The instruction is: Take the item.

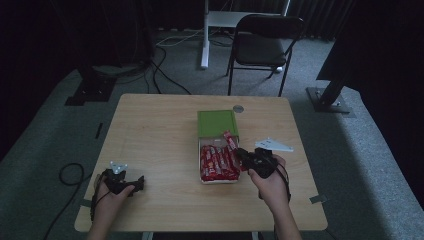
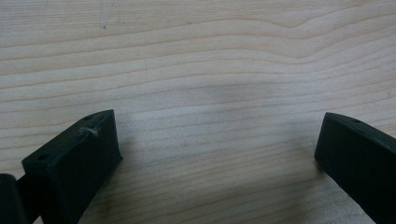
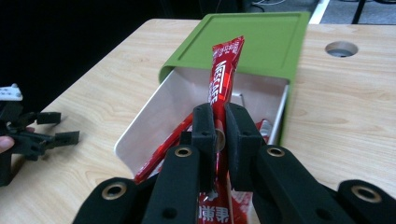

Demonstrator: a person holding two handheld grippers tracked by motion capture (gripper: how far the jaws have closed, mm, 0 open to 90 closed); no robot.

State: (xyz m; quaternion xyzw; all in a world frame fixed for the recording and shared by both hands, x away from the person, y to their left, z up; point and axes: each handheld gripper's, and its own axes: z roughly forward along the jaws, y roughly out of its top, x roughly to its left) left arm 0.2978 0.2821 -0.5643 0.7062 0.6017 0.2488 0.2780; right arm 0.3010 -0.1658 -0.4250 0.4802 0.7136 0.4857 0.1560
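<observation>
One red sachet point(image 3: 224, 79), long and narrow, was clamped between the closed jaws of the right gripper point(image 3: 220, 128) above the white tray point(image 3: 154, 116). In the right gripper view its long axis ran straight away from the jaws, the free end pointing toward the green lid point(image 3: 261, 37) and slightly upward. In the high view the sachet point(image 1: 231, 142) slanted up and to the left from the right gripper point(image 1: 244, 156), over the tray's right edge. Many more red sachets point(image 1: 215, 162) lay lengthwise in the tray. The left gripper point(image 1: 140, 182) rested near the front left of the wooden surface point(image 1: 155, 130), well apart from the tray, its jaws spread wide and holding nothing.
</observation>
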